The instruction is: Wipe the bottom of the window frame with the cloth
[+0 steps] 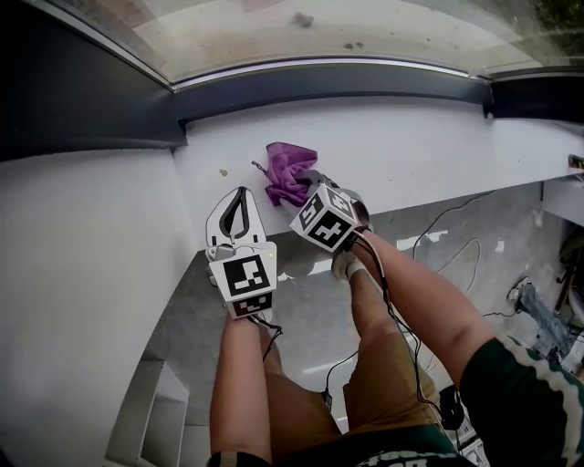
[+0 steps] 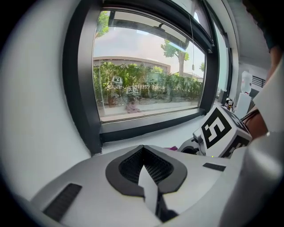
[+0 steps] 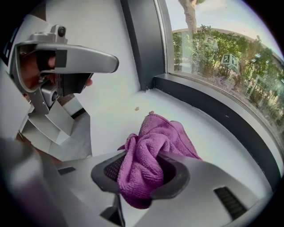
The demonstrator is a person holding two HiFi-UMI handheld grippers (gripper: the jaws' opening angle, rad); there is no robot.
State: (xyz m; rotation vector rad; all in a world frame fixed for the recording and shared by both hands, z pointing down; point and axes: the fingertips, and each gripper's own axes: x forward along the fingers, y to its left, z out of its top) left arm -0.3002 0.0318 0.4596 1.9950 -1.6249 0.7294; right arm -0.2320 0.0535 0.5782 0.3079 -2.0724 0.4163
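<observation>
**Cloth and right gripper.** The purple cloth (image 1: 287, 171) lies bunched on the white sill (image 1: 429, 150), near the sill's left end. The right gripper (image 1: 308, 190) comes in from the cloth's 5 o'clock. In the right gripper view its jaws are clamped on a thick fold of the cloth (image 3: 151, 155). The rest of the cloth spills forward onto the sill, toward 1 o'clock.

**Frame.** The dark bottom rail of the frame (image 1: 347, 82) runs at the cloth's 12 o'clock, with the glass (image 1: 319, 27) beyond it. A strip of bare sill separates cloth and rail, so the two are apart.

**Left gripper.** The left gripper (image 1: 240, 196) hangs at the cloth's 8 o'clock, at the sill's near edge. In its own view the jaws are closed on each other with nothing between them, pointing at the frame's left corner.

**Debris.** A small speck (image 1: 223, 171) sits on the sill at the cloth's 9 o'clock. It shows again in the right gripper view, close to the frame corner.

**Progress (judged).**
- The cloth is secured and brought to the sill.
- No streak or cleaned band shows on the rail, so the wipe looks barely begun, if at all.
- The cloth has yet to be pushed up to 12 o'clock against the rail.
- The sweep along the rail toward 3 o'clock also appears to remain.
</observation>
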